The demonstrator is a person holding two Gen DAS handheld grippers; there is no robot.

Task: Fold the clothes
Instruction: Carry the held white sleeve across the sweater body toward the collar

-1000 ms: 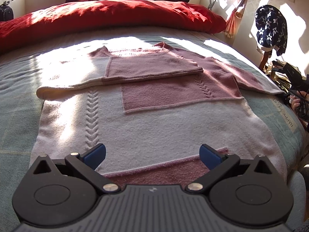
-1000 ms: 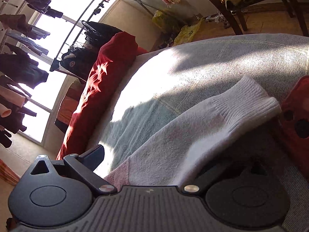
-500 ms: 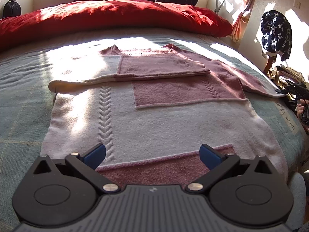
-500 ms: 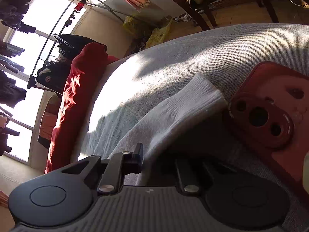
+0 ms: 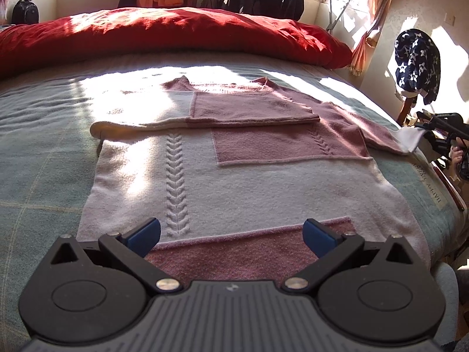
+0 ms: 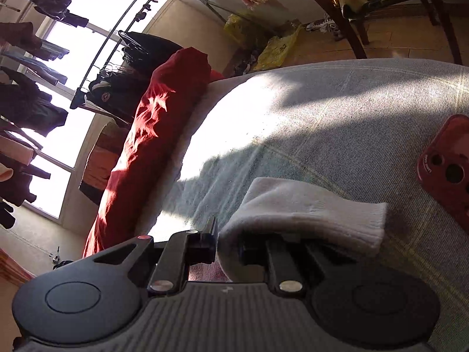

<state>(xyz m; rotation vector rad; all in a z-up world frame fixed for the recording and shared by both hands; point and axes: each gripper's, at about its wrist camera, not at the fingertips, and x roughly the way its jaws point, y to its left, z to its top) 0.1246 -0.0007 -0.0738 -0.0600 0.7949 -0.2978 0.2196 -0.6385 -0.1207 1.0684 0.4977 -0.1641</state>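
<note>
Pink-and-white sweater (image 5: 240, 176) lies flat; right hand-held gripper (image 6: 227, 249) pinches its cuff (image 6: 307, 205), left hand-held gripper (image 5: 231, 234) spread.

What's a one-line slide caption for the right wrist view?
Right gripper shut on the sweater's white ribbed cuff, just above the grey-green bedspread, red phone nearby.

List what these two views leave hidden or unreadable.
- Right wrist view: how deep the right gripper bites the white sleeve cuff; the cuff drapes over the fingertips.
- Right wrist view: most of the red phone, cut off by the frame edge.
- Left wrist view: the sweater hem, hidden behind the open left gripper.
- Left wrist view: the blanket label, too small to read.
</note>
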